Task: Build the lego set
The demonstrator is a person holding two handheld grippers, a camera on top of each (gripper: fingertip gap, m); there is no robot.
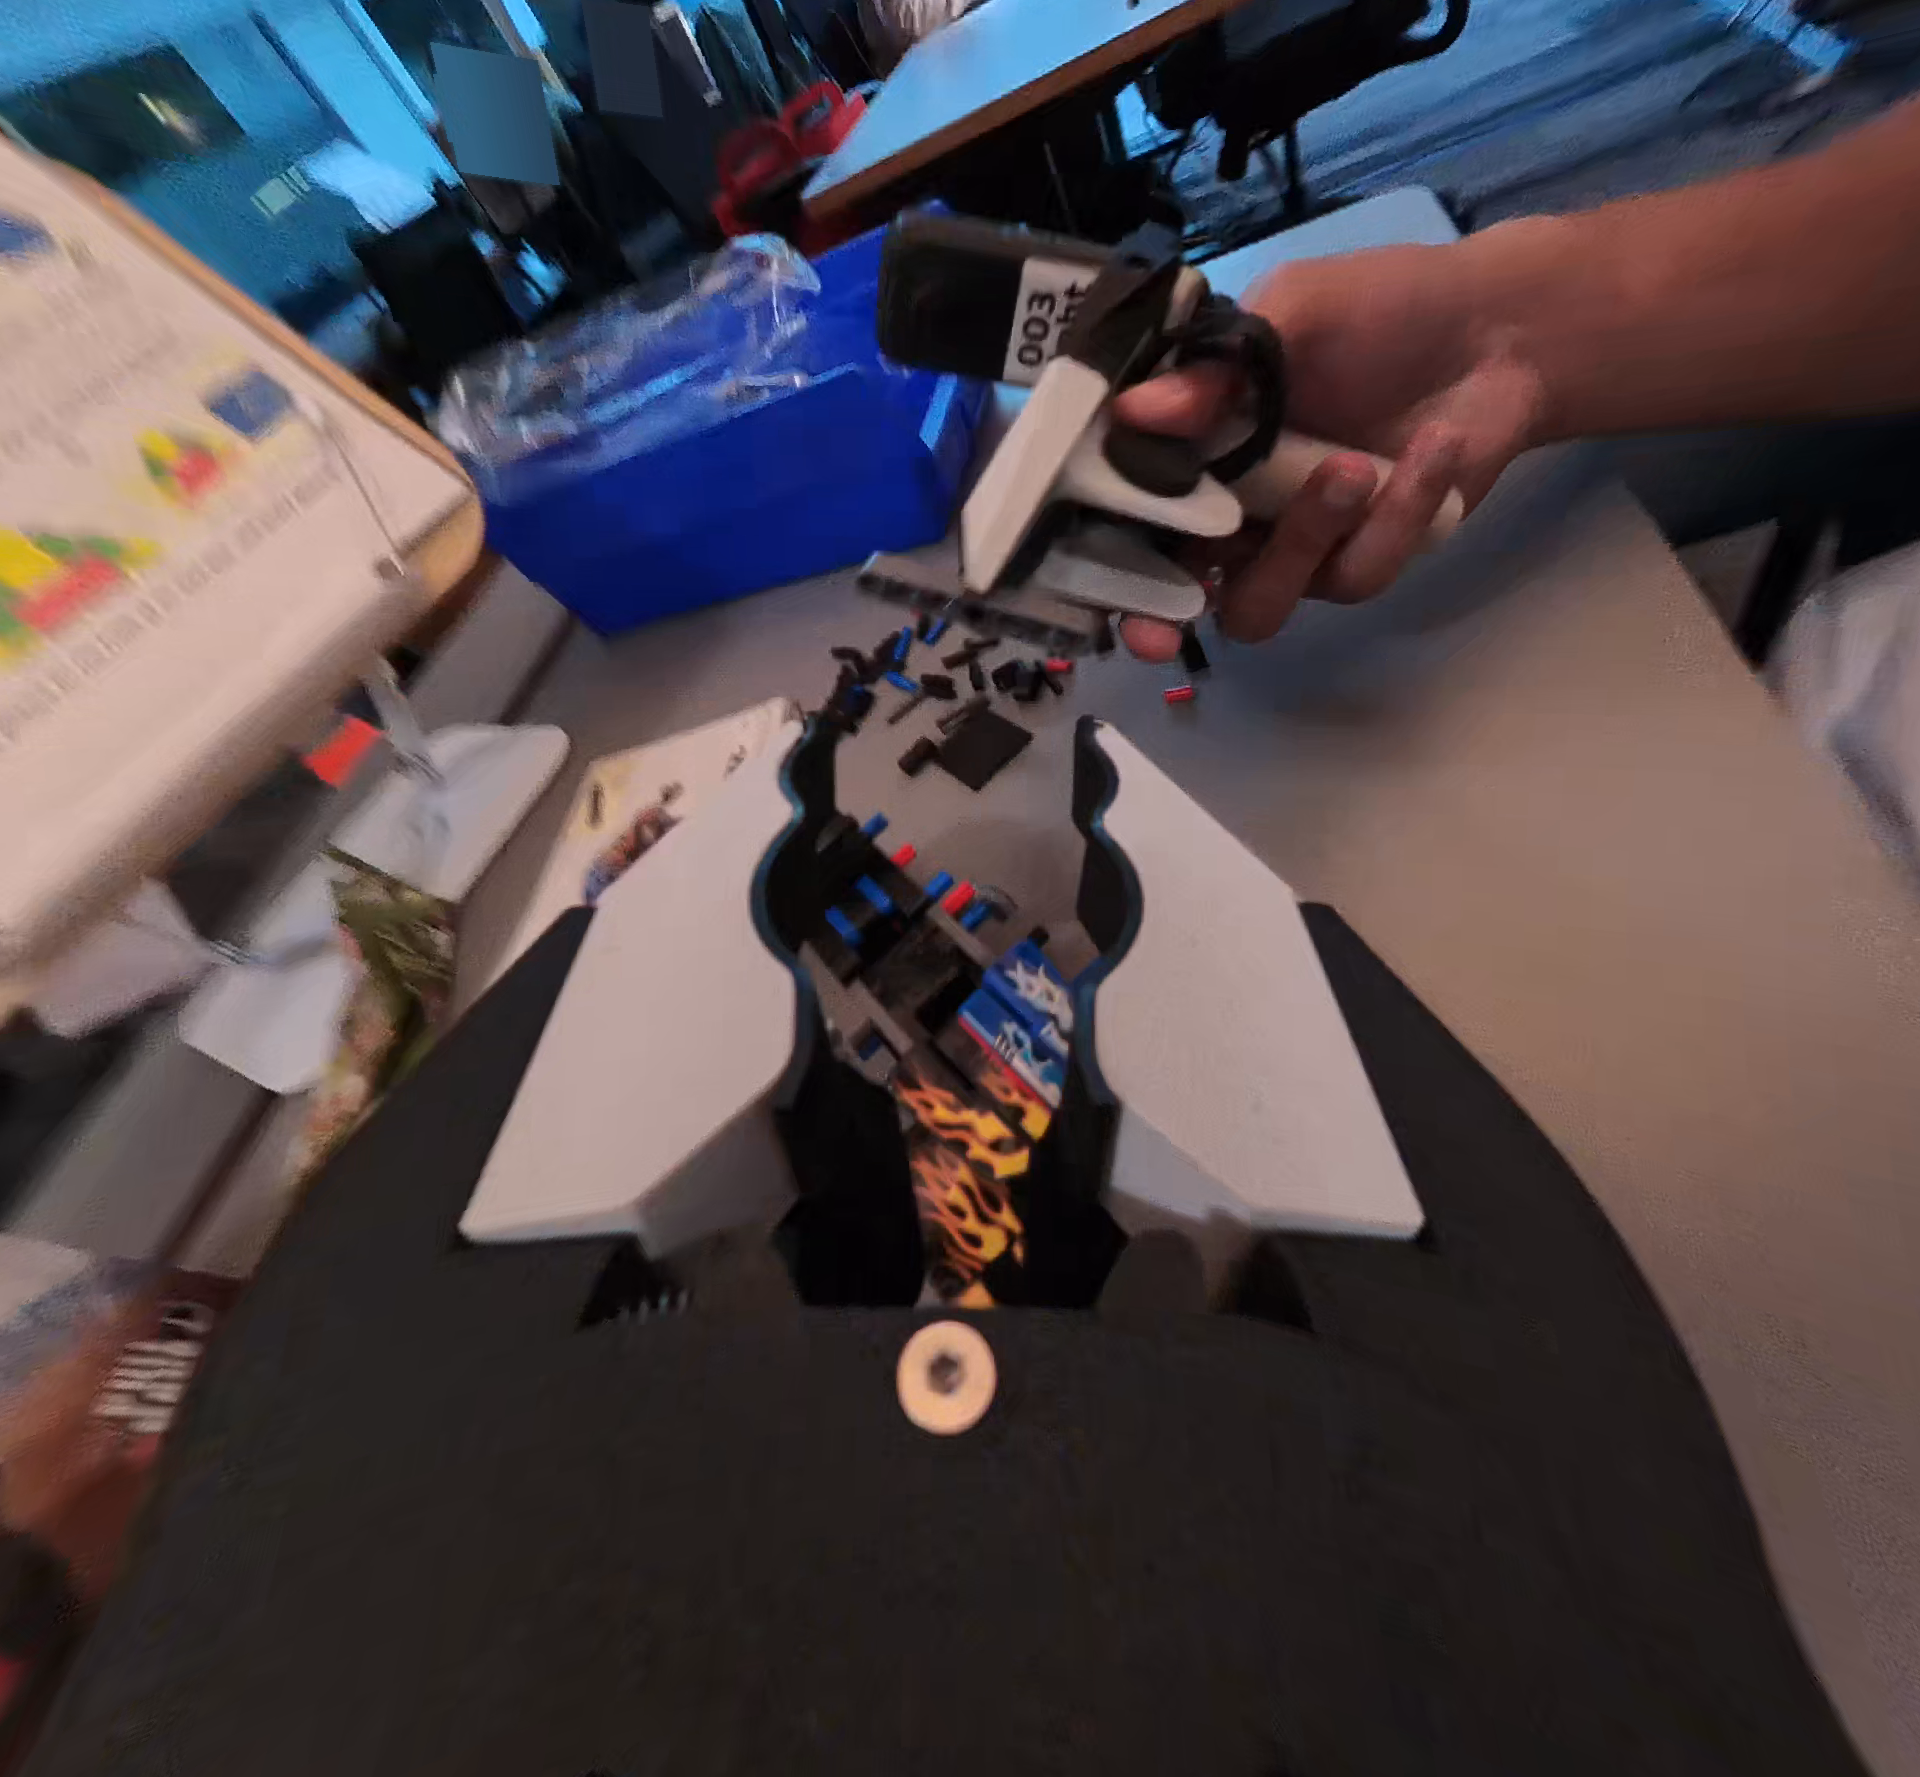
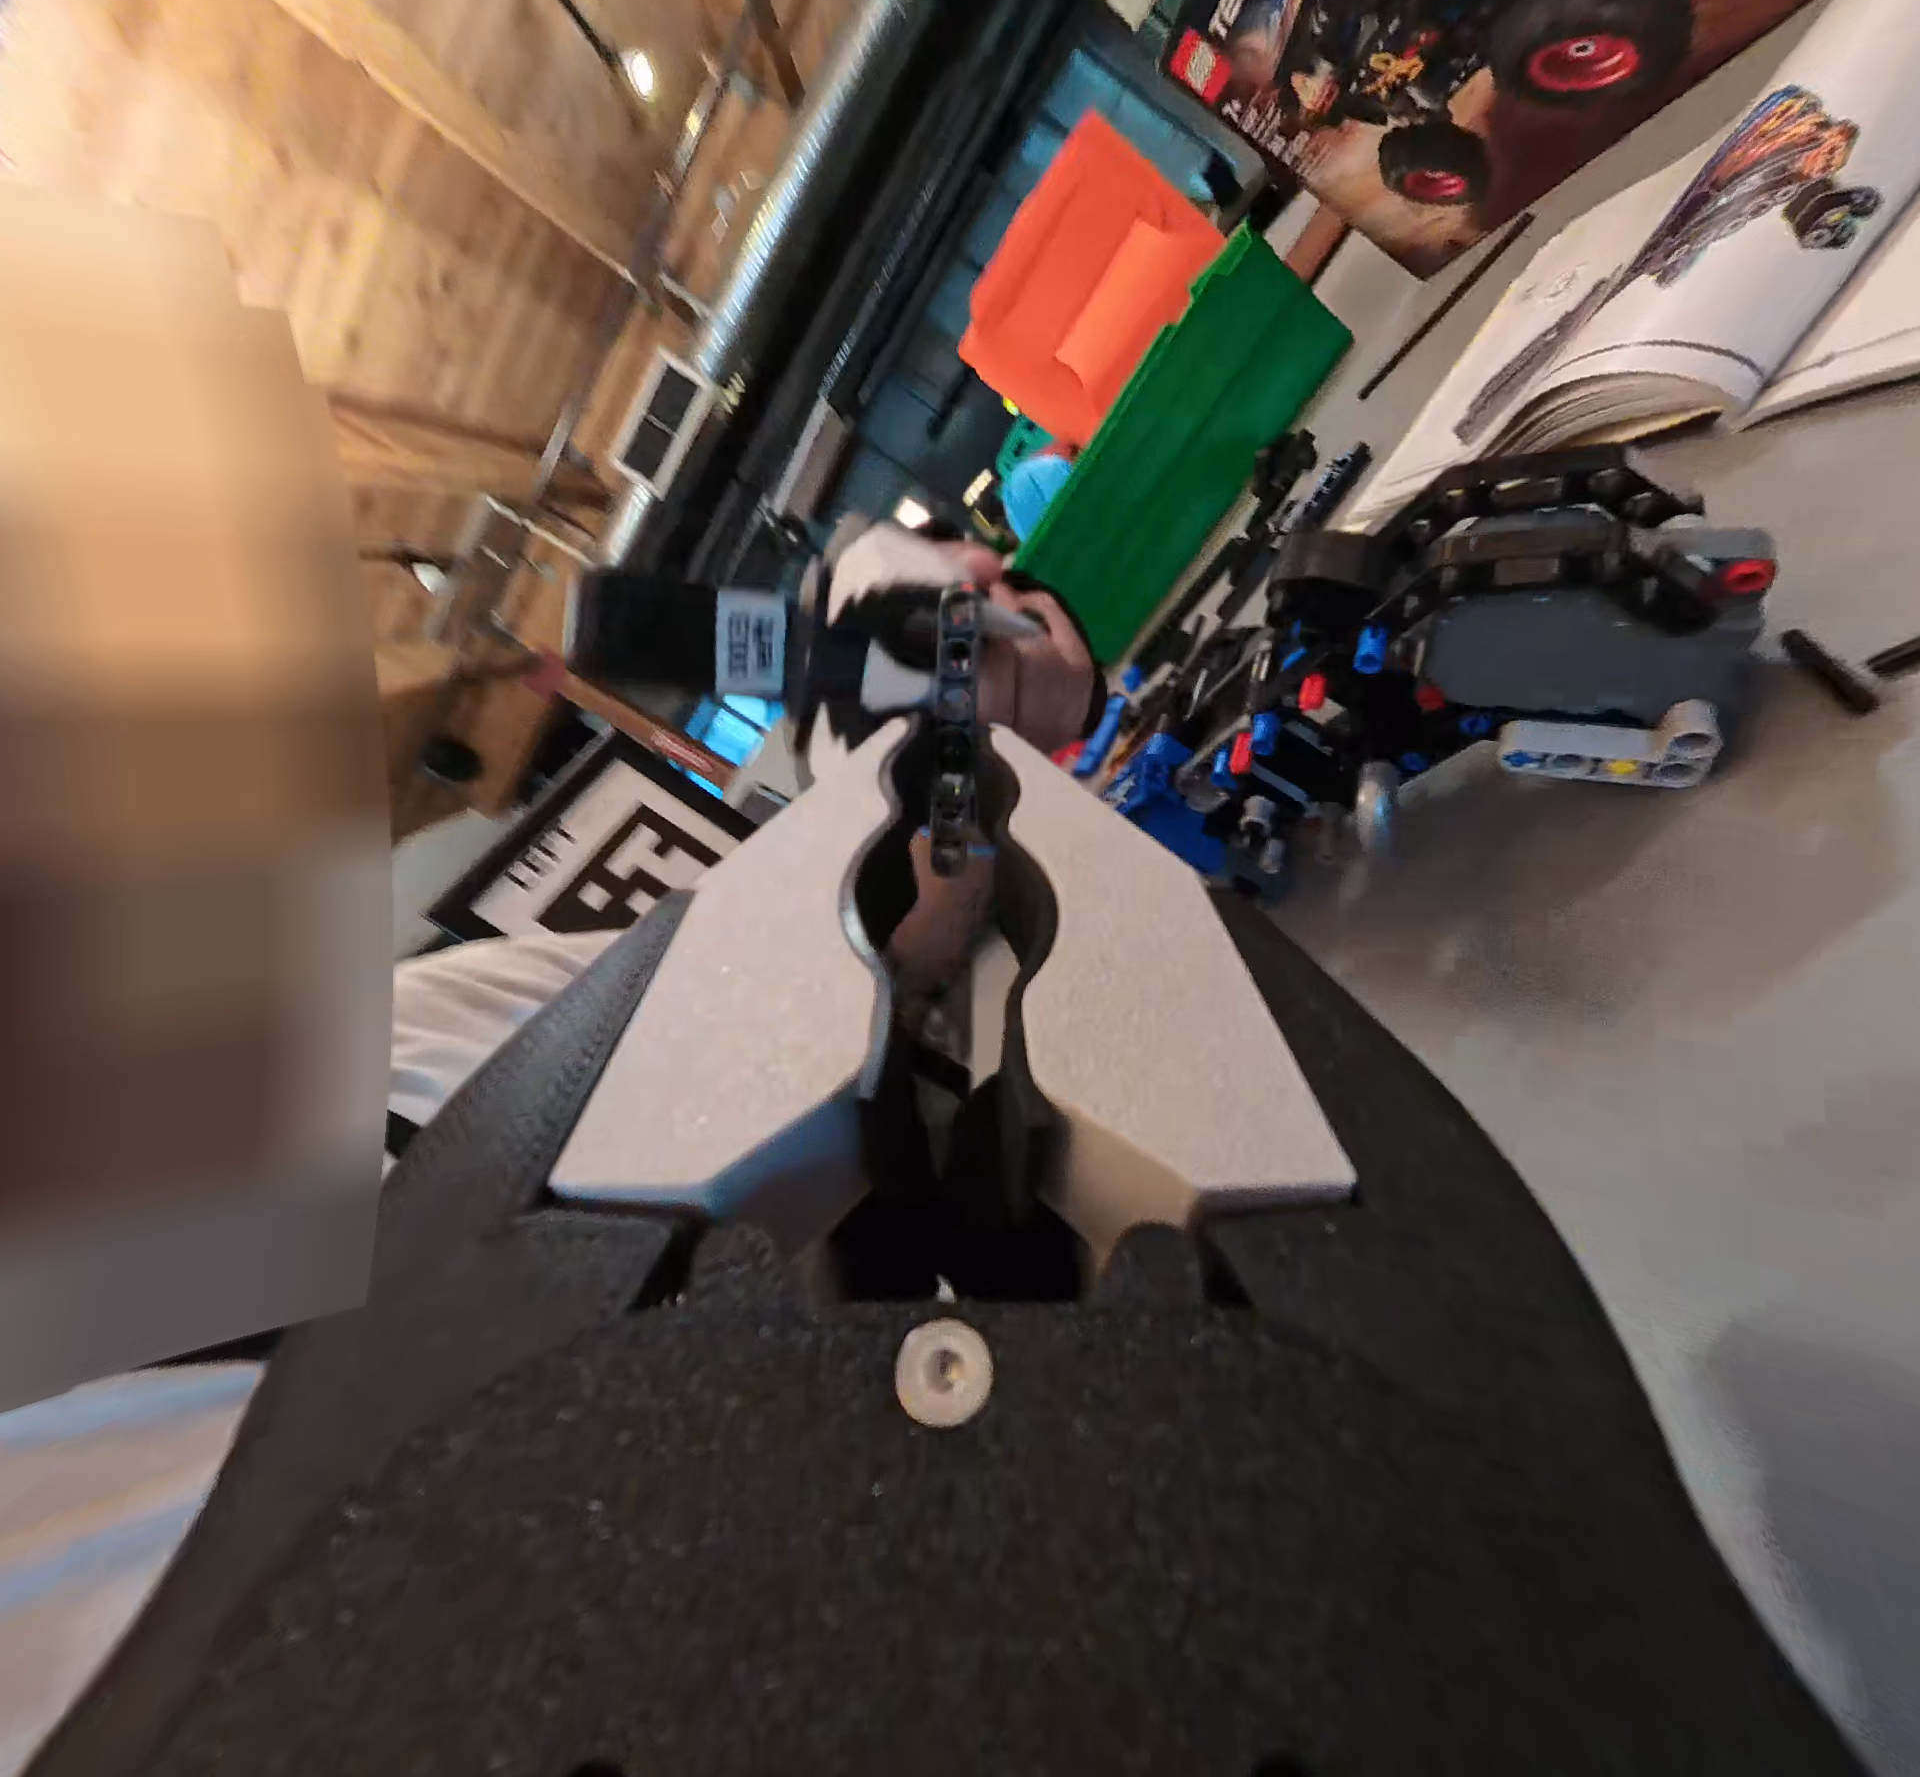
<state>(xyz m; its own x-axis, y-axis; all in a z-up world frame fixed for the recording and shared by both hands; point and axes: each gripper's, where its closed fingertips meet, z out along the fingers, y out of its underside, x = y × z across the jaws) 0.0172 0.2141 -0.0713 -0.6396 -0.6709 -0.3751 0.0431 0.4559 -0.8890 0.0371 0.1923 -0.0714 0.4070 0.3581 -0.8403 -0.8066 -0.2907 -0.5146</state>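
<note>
The half-built lego model [image 1: 914,958] is black and grey with blue and red pins and flame and blue stickers. It rests on the grey table [image 1: 1455,896]. My left gripper [image 1: 940,771] straddles one end of it, with the jaws closed against both sides. The model's chassis also shows in the right wrist view [image 2: 1538,626]. My right gripper [image 2: 951,751] is shut on a long dark grey beam [image 2: 951,688], seen end-on. In the left wrist view the right gripper [image 1: 997,574] holds that beam [image 1: 914,589] low over the table, beyond the model.
A pile of loose black, blue and red pins [image 1: 935,678] and a flat black panel [image 1: 982,745] lie between the grippers. A blue bin [image 1: 707,480] holds plastic bags behind them. The open instruction booklet [image 2: 1662,273] and set box [image 2: 1507,13] lie past the model. Both grippers' tips are close together, under 4 cm apart.
</note>
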